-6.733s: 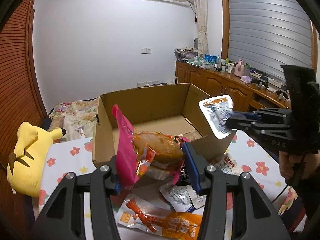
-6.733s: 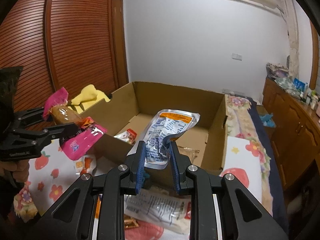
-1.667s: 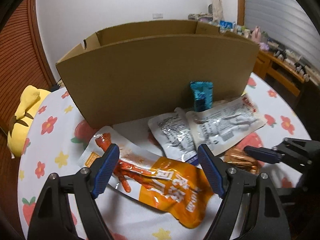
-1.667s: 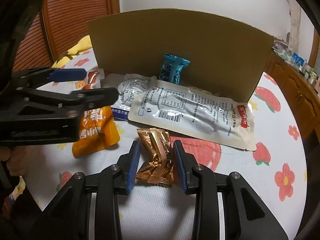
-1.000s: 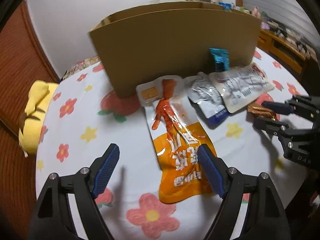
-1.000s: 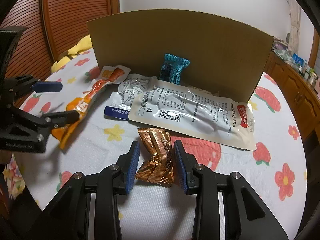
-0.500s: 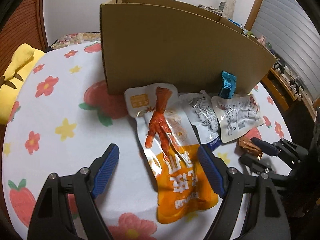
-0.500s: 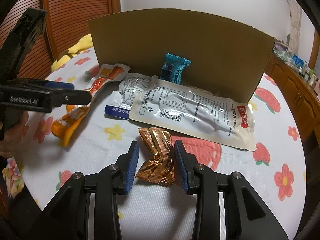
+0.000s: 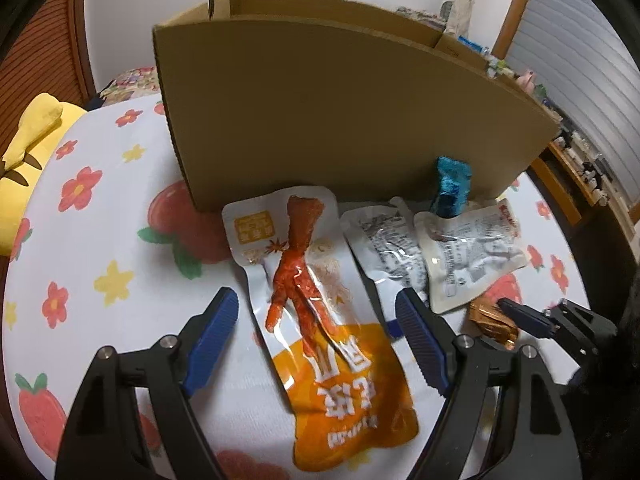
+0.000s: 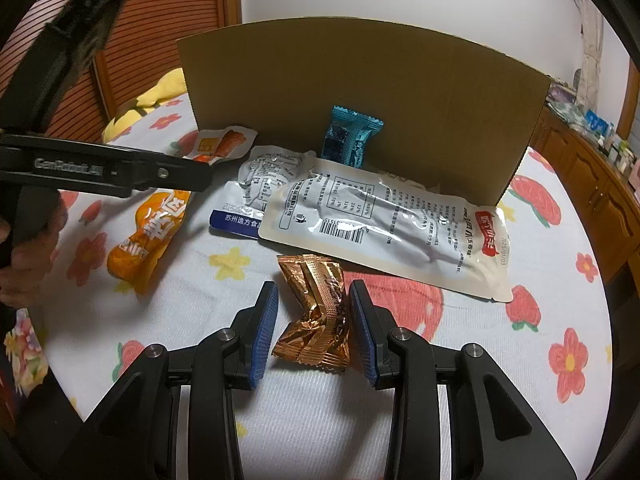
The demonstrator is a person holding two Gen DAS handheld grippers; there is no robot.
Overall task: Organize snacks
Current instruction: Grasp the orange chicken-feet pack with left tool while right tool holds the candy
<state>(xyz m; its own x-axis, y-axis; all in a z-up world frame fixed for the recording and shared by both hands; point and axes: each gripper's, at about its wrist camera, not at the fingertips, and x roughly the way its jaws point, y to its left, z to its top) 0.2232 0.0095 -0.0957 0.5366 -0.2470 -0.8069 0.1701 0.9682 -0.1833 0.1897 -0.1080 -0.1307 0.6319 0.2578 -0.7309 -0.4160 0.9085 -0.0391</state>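
Note:
An orange chicken-foot snack pouch lies flat on the flowered cloth in front of the cardboard box. My left gripper is open wide, its jaws on either side of the pouch, just above it. My right gripper is open around a bronze foil candy packet, the pads close to its sides, the packet still on the cloth. The same packet shows in the left wrist view. The orange pouch also shows in the right wrist view.
Two white and silver pouches lie in front of the box. A small teal packet leans against the box wall. A yellow plush toy sits at the left. A wooden cabinet stands at the right.
My left gripper has swung in over the orange pouch and come lower and closer to it. My right gripper has stayed around the bronze packet.

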